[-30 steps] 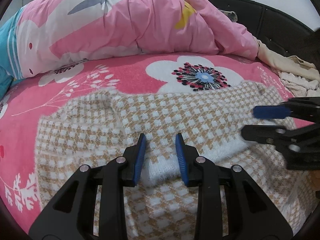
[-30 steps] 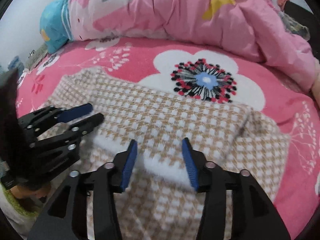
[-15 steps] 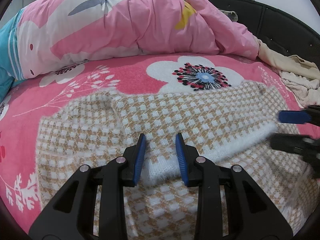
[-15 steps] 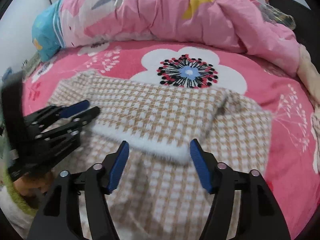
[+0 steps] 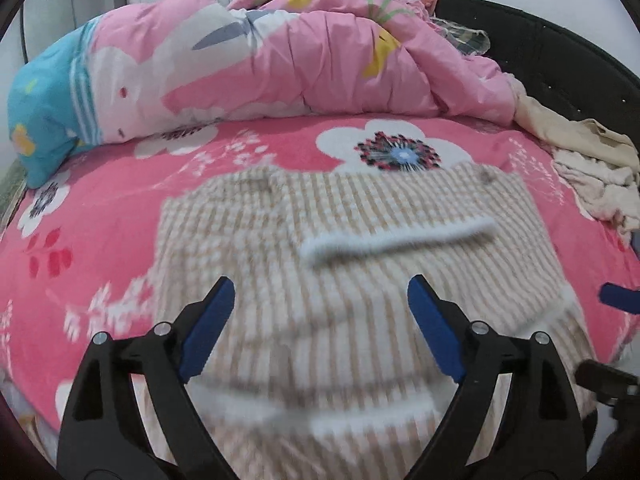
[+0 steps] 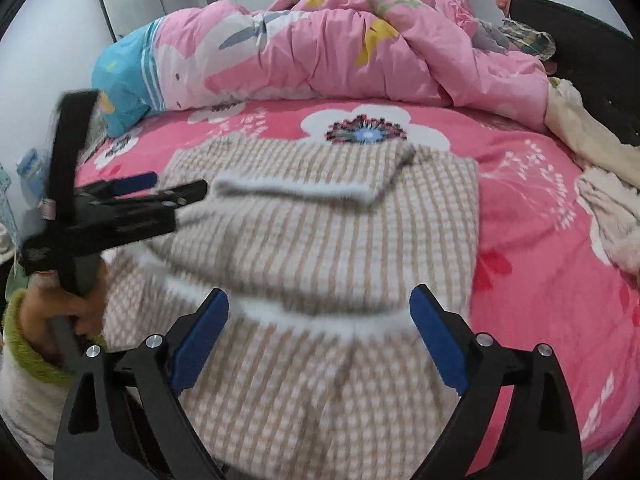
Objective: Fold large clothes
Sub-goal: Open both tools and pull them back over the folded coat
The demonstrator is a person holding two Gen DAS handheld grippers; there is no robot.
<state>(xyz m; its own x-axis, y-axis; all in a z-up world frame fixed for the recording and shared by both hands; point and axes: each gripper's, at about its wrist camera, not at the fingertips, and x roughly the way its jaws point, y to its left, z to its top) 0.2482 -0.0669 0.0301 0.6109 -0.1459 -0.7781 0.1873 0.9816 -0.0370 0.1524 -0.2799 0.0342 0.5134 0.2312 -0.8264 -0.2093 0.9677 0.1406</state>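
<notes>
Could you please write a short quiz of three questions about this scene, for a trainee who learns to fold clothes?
1. True or false: the left gripper is clamped on the white fuzzy edge of the checked sweater.
2. Which lies behind the sweater? A) a black suitcase B) a pink quilt C) a wooden chair
3. Fill in: the jaws of the right gripper stand ____, with no cloth pressed between the pads.

Key
1. False. Its jaws have just been opening; the edge lies on the sweater, apart from the pads.
2. B
3. open; they also have just been opening.
</notes>
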